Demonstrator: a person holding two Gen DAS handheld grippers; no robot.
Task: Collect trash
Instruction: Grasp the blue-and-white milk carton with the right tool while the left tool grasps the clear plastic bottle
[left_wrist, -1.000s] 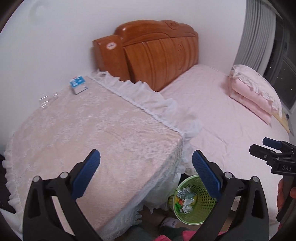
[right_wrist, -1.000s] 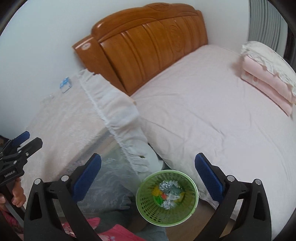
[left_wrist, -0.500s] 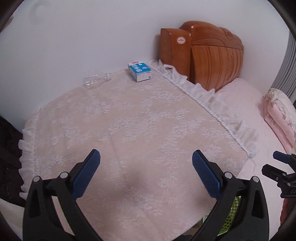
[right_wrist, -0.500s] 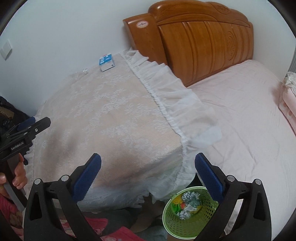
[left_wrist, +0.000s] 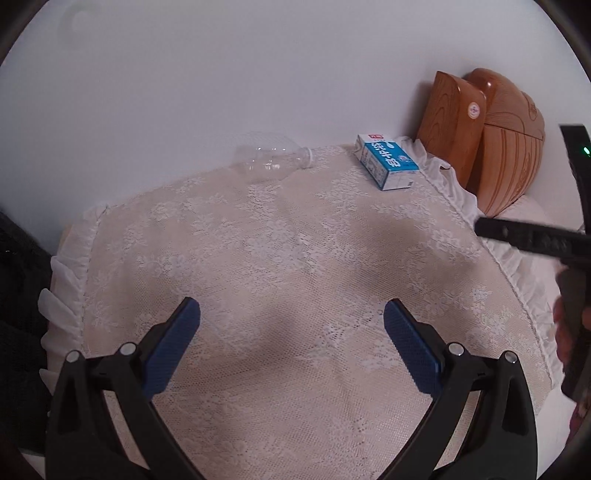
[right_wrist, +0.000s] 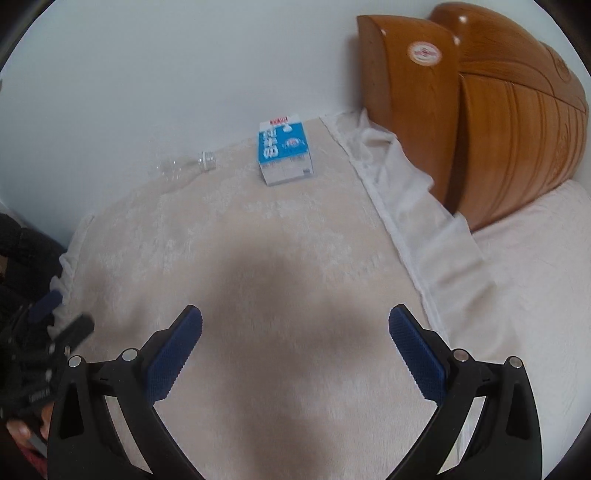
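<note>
Below me spread a low table draped in a cream lace cloth with a white ruffled edge (left_wrist: 280, 258). Near its far side a blue-and-white milk carton (left_wrist: 387, 160) lay flat, and well apart to its left lay a clear plastic bottle (left_wrist: 271, 158) on its side, seemingly uncapped.

one milk carton (left_wrist: 387, 161), one clear plastic bottle (left_wrist: 271, 161), two tongs (left_wrist: 291, 325)

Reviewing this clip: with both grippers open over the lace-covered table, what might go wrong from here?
The clear bottle lies on its side near the wall; it may roll away when nudged. The milk carton lies flat on the lace cloth, so the right gripper or left gripper could snag the fabric.
</note>
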